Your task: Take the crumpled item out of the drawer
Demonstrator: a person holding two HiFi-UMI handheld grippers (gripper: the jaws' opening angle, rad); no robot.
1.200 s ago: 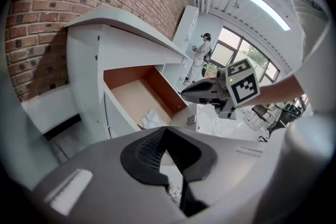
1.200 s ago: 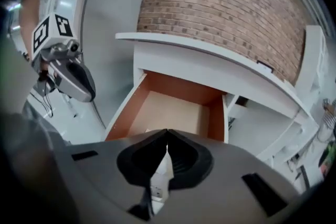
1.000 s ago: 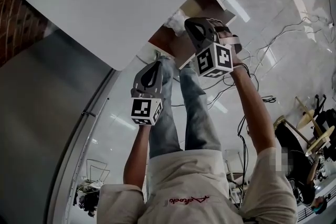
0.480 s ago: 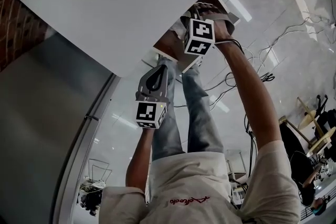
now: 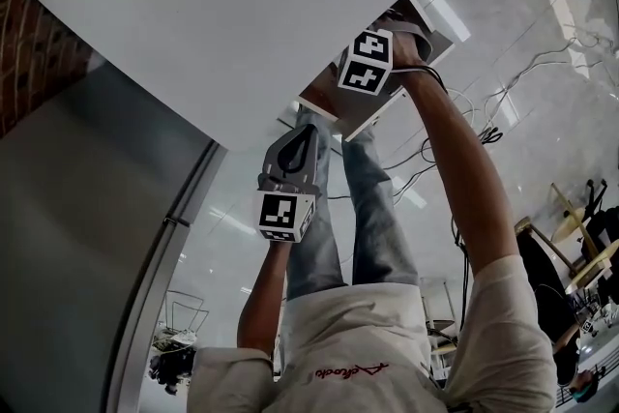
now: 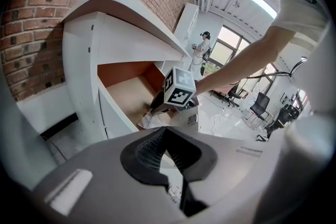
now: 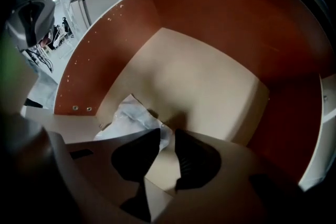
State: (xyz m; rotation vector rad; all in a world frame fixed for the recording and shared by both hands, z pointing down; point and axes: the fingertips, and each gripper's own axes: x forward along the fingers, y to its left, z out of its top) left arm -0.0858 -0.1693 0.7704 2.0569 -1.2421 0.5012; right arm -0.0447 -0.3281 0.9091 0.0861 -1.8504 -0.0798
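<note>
Drawer (image 7: 100,60): pulled out from under the white bench (image 5: 213,14), reddish-brown walls, pale tan floor. Crumpled item (image 7: 128,120): white, wrinkled, lying on the drawer floor in the near corner by the side wall, inside the drawer. Right gripper (image 7: 168,136): tips down inside the drawer, fingers slightly apart, a corner of the crumpled item poking into the gap at the tips; seemingly brushing the finger (image 7: 139,152) on the view's left, though contact hard to confirm in the dim light; not clamped. Marker cube (image 5: 368,63) of that gripper: showing at the drawer's mouth in the head view, forearm (image 5: 464,169) stretched out behind it. Left gripper (image 6: 165,129): held clear of the drawer, in front of it and lower in the head view, fingers closed tip to tip with nothing between. Seen past those fingers in the left gripper view: open drawer, crumpled item just beside the other gripper's cube, brick wall (image 6: 42,13) behind the bench. Lower in the head view: jeans (image 5: 372,208), pale shirt (image 5: 368,343), glossy tiled floor (image 5: 542,14) with loose cables (image 5: 486,136).
</note>
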